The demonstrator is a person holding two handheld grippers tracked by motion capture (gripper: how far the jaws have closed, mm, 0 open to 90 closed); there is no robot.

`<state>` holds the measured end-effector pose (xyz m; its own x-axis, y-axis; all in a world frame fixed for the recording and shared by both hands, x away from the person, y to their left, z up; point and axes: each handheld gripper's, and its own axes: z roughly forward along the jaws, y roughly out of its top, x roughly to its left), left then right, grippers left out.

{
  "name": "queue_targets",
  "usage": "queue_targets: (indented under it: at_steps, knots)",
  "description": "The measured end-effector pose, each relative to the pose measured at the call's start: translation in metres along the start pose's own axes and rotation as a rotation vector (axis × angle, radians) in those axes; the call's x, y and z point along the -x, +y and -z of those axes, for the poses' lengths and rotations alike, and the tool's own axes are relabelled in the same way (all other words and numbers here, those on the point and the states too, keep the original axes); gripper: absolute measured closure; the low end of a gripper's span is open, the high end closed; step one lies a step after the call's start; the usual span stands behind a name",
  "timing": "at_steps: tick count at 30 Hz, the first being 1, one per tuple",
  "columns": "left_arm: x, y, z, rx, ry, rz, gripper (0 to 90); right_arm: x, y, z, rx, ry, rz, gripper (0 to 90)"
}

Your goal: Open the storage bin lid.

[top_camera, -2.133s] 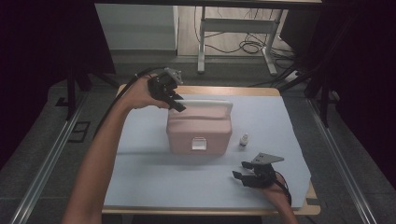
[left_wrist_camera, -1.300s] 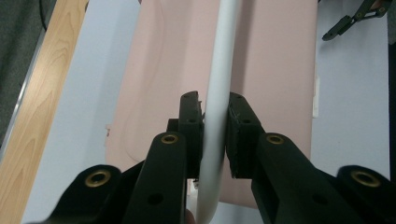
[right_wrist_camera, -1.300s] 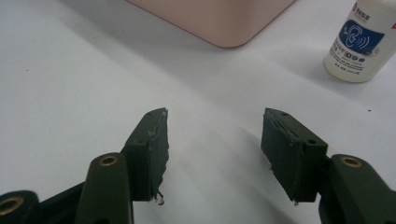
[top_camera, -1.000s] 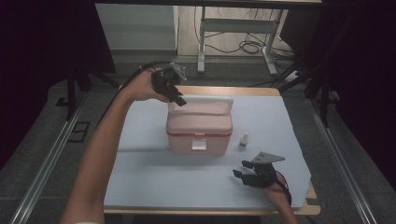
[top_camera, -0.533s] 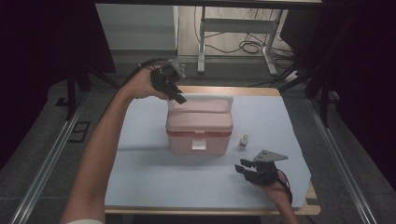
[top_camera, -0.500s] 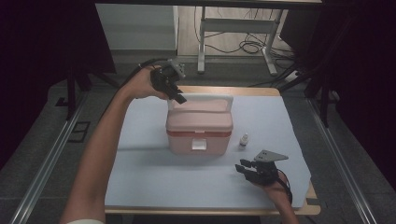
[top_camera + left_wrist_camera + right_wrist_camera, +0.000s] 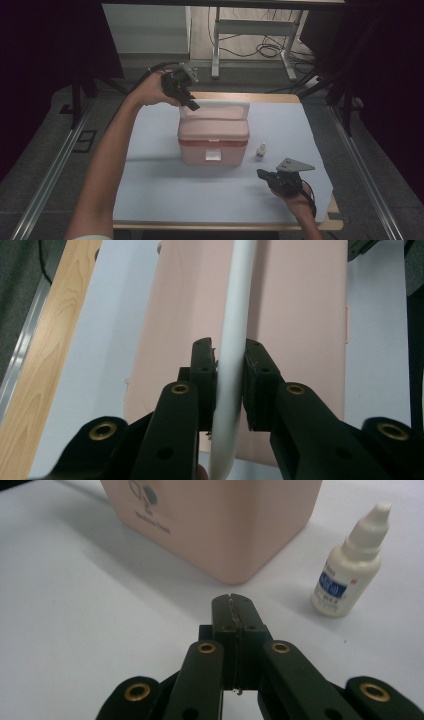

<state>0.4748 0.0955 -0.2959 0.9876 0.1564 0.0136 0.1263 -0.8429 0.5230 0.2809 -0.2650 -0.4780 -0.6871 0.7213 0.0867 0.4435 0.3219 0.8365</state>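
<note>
The left gripper (image 7: 227, 385) has its fingers (image 7: 204, 377) clamped on the white handle (image 7: 235, 315) of the pink box (image 7: 214, 135). The handle runs up between the fingers, and the pink lid lies right behind them. The right gripper (image 7: 234, 607) has just been closing, and its fingers are now pressed together with nothing between them. The pink box sits just ahead of those fingers on the worktop (image 7: 165, 190). A small white bottle (image 7: 350, 565) stands ahead of them too, a little to the side.
</note>
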Motion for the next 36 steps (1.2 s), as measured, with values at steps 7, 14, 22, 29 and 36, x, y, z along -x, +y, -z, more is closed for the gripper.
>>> queue_targets:
  at_steps: [7,14,22,29,36]
  knots:
    - [-0.001,0.000,0.000,0.001,-0.010,0.005,78.4,-0.003,0.022,0.010,0.044,0.015,0.024,90.0]
    - [-0.003,0.000,0.000,0.004,-0.019,0.009,78.4,-0.006,0.046,0.008,0.056,0.011,0.059,90.0]
    - [-0.007,0.002,0.001,0.003,-0.026,0.012,78.3,-0.009,0.073,-0.001,0.080,0.004,0.077,90.0]
    - [-0.008,0.001,0.002,0.006,-0.037,0.012,78.4,-0.014,0.088,-0.012,0.086,0.004,0.095,90.0]
    - [-0.009,0.000,0.003,0.008,-0.037,0.012,78.3,-0.017,0.096,-0.021,0.101,0.001,0.090,90.0]
